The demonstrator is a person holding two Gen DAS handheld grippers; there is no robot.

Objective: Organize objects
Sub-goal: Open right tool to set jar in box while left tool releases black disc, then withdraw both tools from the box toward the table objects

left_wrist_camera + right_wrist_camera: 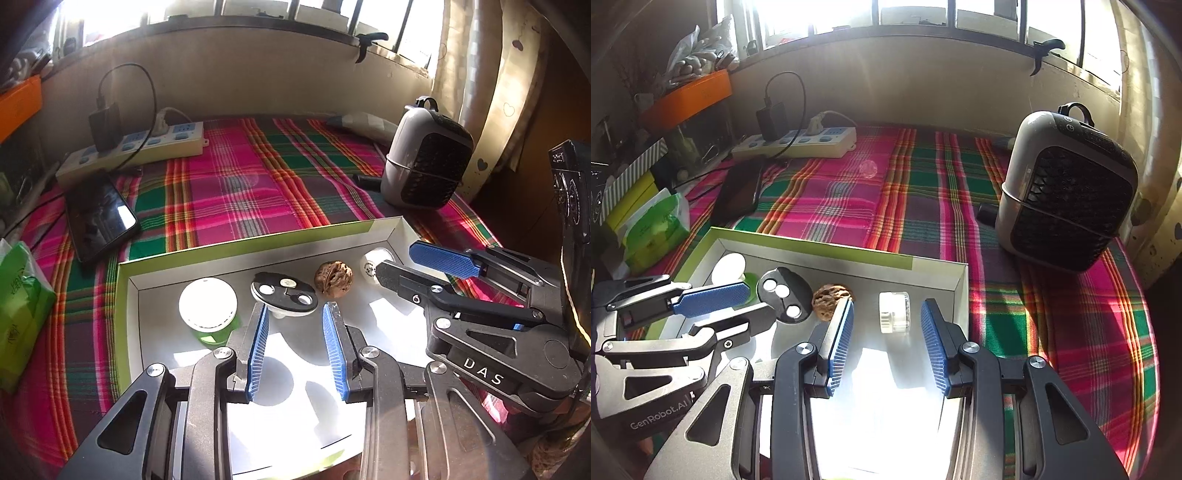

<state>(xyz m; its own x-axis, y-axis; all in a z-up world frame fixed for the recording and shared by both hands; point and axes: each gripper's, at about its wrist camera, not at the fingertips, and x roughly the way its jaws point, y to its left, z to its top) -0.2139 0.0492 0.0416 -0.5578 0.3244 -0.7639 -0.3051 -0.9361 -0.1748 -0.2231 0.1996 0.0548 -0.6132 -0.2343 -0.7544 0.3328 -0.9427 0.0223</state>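
Woven cloth, card, plastic and metal under hard sunlight

The plaid cloth (905, 206) is seen as woven and matt; the box (240, 245) looks like smooth matt card. A rough, wrinkled shell is shown by the walnut (333, 282). The phone (99, 218) is glossy, the heater (1067, 188) matt plastic. Ribbed blue pads (258, 347) are set in dull grey metal on the left gripper (297, 347).
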